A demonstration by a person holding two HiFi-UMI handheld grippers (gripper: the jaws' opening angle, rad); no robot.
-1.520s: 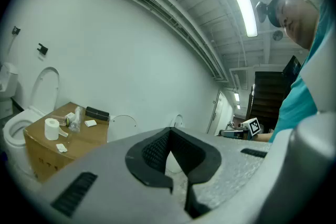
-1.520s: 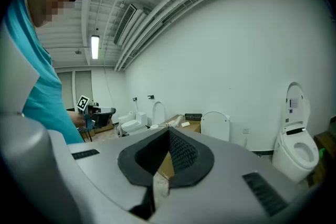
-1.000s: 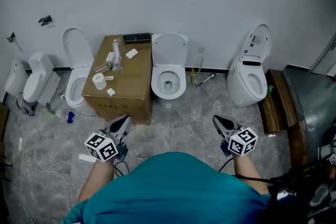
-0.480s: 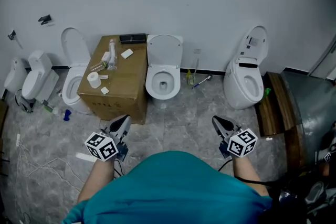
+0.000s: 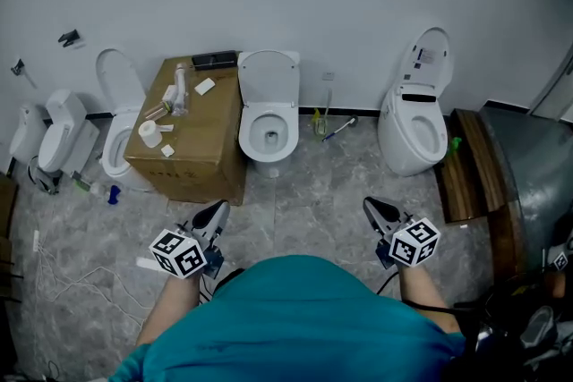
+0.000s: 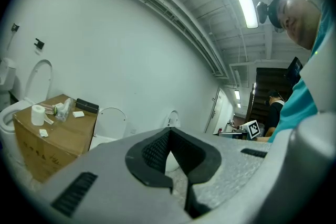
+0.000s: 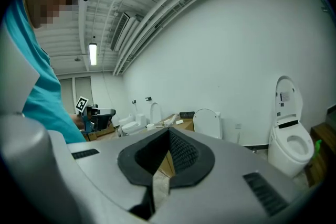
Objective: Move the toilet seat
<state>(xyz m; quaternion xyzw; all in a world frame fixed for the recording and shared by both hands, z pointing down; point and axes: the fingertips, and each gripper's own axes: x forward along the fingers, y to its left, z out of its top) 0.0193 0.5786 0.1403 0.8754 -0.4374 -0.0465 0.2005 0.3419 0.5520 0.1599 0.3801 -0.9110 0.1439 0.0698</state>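
Nearest is seen a teal shirt (image 5: 295, 318), behind both grippers. The left gripper (image 5: 218, 210) and the right gripper (image 5: 372, 207) are held out side by side, well apart, over a grey stone floor (image 5: 304, 206). The jaws of each are pressed together, and nothing is caught between them (each gripper's own view shows the black pads meeting at the tips). Loose cables (image 5: 63, 291) are strewn on the floor to the left of the left gripper.

Further ahead of the left gripper a cardboard box (image 5: 201, 152) is set, with a paper roll (image 5: 148, 131) and a bottle (image 5: 179, 88) on top. Just beside the box, ahead and between the two grippers, a toilet (image 5: 269, 137) is placed. Its toilet seat (image 5: 269, 76) is raised upright against the wall, well apart from both grippers. Ahead of the right gripper a second toilet (image 5: 412, 134) is found, also with its lid up, and a wooden bench (image 5: 467, 170) is seen to that gripper's right.
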